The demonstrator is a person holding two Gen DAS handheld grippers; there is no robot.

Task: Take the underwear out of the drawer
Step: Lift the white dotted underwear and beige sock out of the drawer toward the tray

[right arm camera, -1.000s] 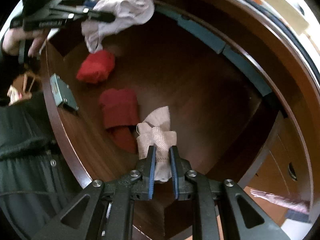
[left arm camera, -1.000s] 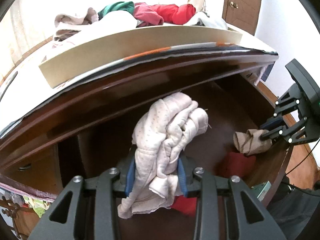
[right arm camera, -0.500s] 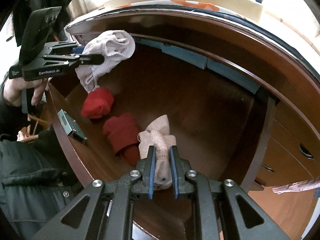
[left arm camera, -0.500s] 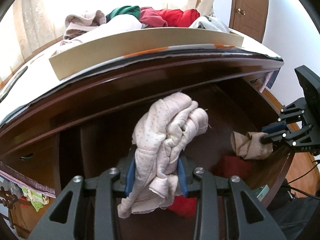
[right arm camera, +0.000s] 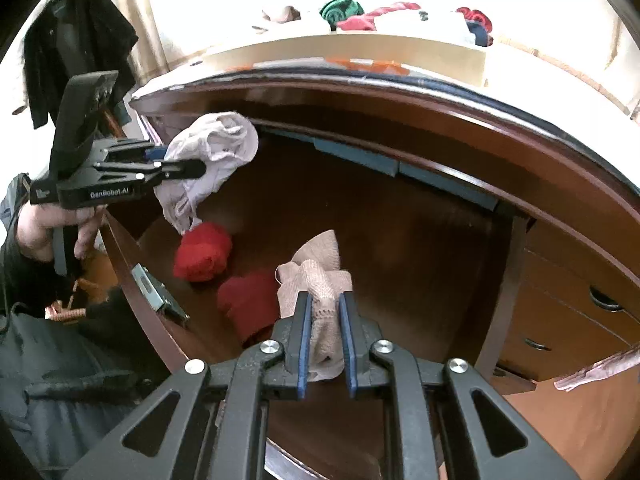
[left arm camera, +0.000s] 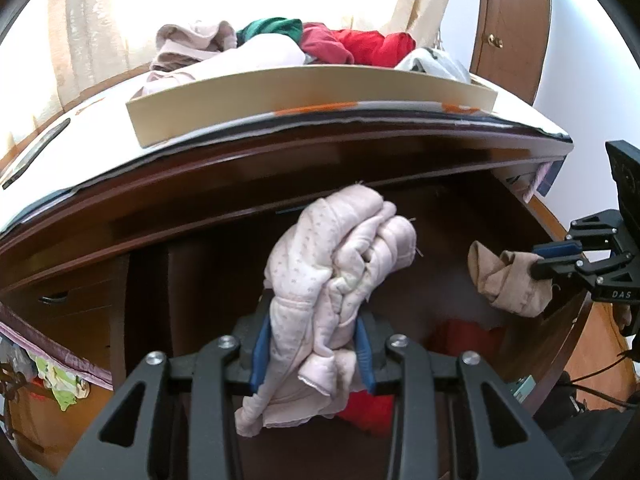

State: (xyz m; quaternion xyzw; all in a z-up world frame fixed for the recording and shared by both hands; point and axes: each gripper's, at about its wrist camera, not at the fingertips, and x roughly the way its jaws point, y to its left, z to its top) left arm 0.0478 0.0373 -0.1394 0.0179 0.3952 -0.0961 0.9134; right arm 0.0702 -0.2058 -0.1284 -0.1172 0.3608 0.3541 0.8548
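Above an open wooden drawer (right arm camera: pixel 420 240), the left gripper (left arm camera: pixel 312 344) clamps a bunched pale pink underwear (left arm camera: pixel 340 264). To its right, the right gripper (right arm camera: pixel 325 340) pinches a beige underwear (right arm camera: pixel 320 280) inside the drawer's near rim. Two red garments (right arm camera: pixel 204 252) lie on the drawer floor at the near left; the far right floor is bare.

A bedroom: wooden dresser (left arm camera: pixel 280 184) (clothes (left arm camera: pixel 280 46) piled on top), curtains (left arm camera: pixel 92 28).

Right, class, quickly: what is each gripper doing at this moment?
Left gripper: closed on the pale pink underwear.
Right gripper: closed on the beige underwear.
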